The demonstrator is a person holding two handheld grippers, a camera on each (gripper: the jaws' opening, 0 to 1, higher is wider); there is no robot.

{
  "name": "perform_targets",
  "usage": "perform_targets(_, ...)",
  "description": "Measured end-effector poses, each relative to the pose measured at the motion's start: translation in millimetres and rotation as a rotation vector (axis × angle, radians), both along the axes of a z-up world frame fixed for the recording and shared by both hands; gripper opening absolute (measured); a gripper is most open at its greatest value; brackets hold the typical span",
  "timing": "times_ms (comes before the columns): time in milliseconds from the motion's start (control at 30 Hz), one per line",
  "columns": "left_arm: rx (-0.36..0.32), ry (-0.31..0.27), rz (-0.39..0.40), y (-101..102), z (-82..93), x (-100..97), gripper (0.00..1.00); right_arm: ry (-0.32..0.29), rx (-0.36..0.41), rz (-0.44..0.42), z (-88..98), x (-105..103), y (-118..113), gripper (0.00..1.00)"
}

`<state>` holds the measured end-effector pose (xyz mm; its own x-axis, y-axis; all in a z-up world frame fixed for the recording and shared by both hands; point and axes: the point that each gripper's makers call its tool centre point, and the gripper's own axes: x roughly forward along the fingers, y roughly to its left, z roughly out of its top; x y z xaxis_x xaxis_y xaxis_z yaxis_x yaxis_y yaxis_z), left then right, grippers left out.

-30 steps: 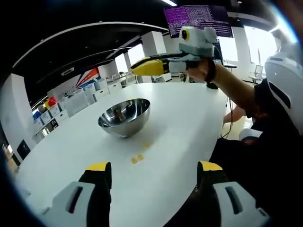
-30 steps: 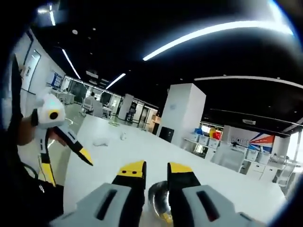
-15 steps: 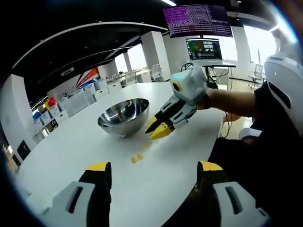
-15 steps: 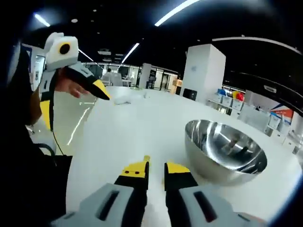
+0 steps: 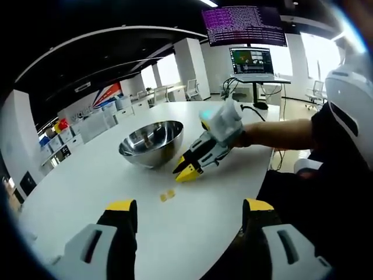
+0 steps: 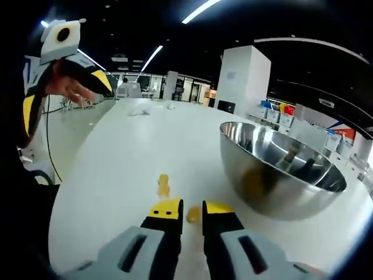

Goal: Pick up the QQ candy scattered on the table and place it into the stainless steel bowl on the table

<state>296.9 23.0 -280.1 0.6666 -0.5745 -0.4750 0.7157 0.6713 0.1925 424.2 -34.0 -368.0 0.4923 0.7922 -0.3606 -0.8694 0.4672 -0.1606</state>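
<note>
i've dropped my right gripper (image 6: 189, 211) to the white worktop (image 6: 134, 151), its nearly closed jaws straddling a small orange candy (image 6: 193, 214) at six o'clock of the shiny steel bowl (image 6: 280, 169), left gripper (image 5: 189, 207) open, so pinching comes next.

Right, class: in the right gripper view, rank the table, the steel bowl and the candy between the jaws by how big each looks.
1. table, the largest.
2. steel bowl.
3. candy, the smallest, though it lies nearest the camera, just ahead of the right gripper.
</note>
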Motion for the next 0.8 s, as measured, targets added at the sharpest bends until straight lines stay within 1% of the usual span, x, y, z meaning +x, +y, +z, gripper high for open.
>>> perform_targets(300,-0.002,0.007,0.006,1.9,-2.6,0.9,0.73,-0.014,-0.013,0.008,-4.7,0.3,1.6,0.11)
perform_targets(433,0.000,0.008,0.008,2.1,-3.4,1.5,0.73,-0.019,-0.024,0.008,-7.0,0.6,1.2,0.08)
perform_targets(667,0.002,0.007,0.011,2.8,-3.8,1.3,0.73,-0.018,-0.015,0.004,-7.0,0.2,1.2,0.06)
perform_targets(800,0.001,0.006,0.013,3.4,-3.0,0.8,0.73,-0.022,-0.005,-0.009,-2.9,-1.4,-0.7,0.05)
